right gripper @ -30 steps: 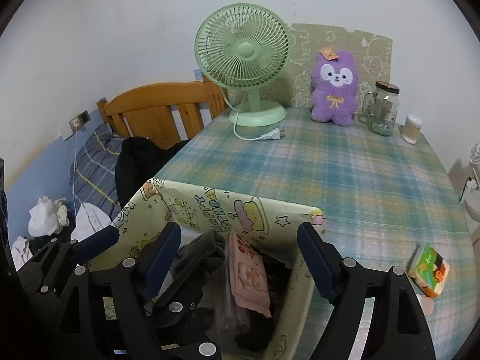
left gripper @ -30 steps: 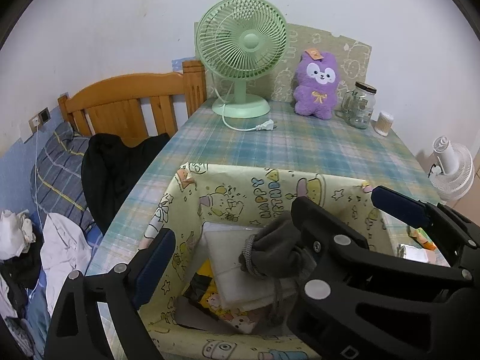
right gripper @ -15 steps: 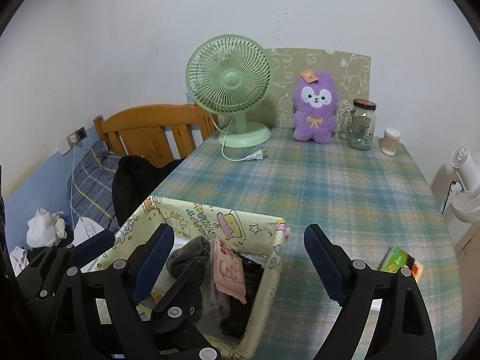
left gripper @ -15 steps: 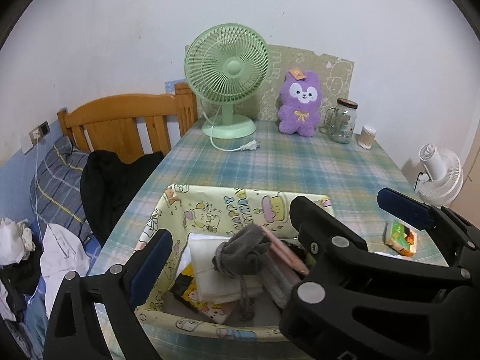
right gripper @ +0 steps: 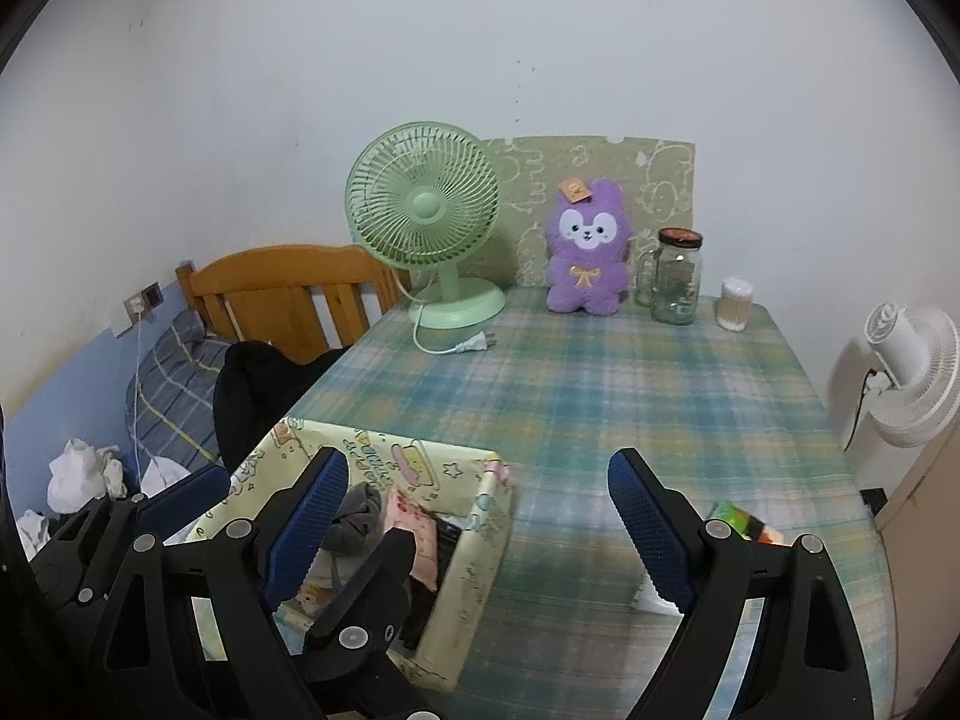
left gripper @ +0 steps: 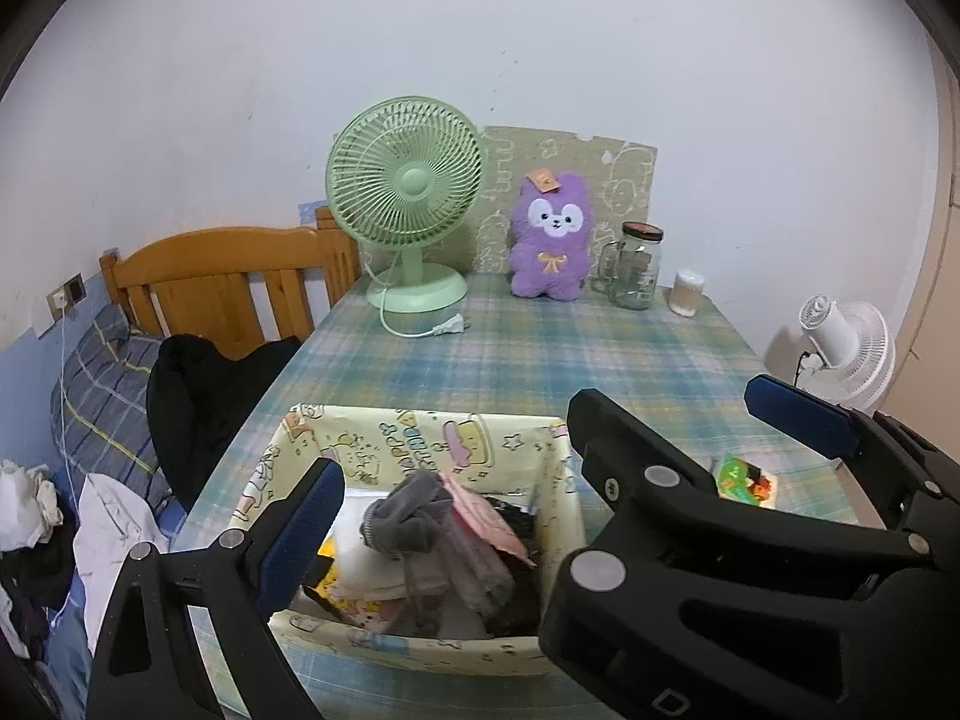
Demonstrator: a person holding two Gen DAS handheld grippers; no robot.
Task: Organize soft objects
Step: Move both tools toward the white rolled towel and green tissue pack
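**Two open grippers over a packed box**

Both grippers hung above the near end of the bench (left gripper: 600, 360), gripping nothing. The right gripper (right gripper: 479, 468) had just been opening wider; its fingers stood far apart with nothing clamped between them. The left gripper (left gripper: 468, 474) also looked released. One of its fingers (left gripper: 300, 516) was plain, while the other was hidden behind the right gripper's body.

The soft things lay in the yellow cartoon box (left gripper: 420, 438) at the bench's near left corner. A grey cloth (left gripper: 408, 510) was heaped on top, a pink piece (left gripper: 486, 522) leaned beside it, and white folded fabric (left gripper: 360, 564) lay under both. The purple plush (left gripper: 549, 246) sat upright at the far end, well apart from the box, between the green fan (left gripper: 405, 180) and the glass jar (left gripper: 636, 267).

We judged three risks:
- The two grippers overlapped in both views, so closing or swinging either one could knock it against the other.
- The box stood close to the edge over the bed, and a nudge from a finger could push it off or tip the grey cloth out.
- Reaching for the plush could topple the jar, or catch the fan's loose plug (left gripper: 447, 327).

For writing, the box's far inner wall carried lettering that seemed to read "HAPPY BIRTHDAY", upside down to us. The plush's orange tag (left gripper: 543, 180), the jar and the green packet (left gripper: 744, 477) bore nothing we could read.
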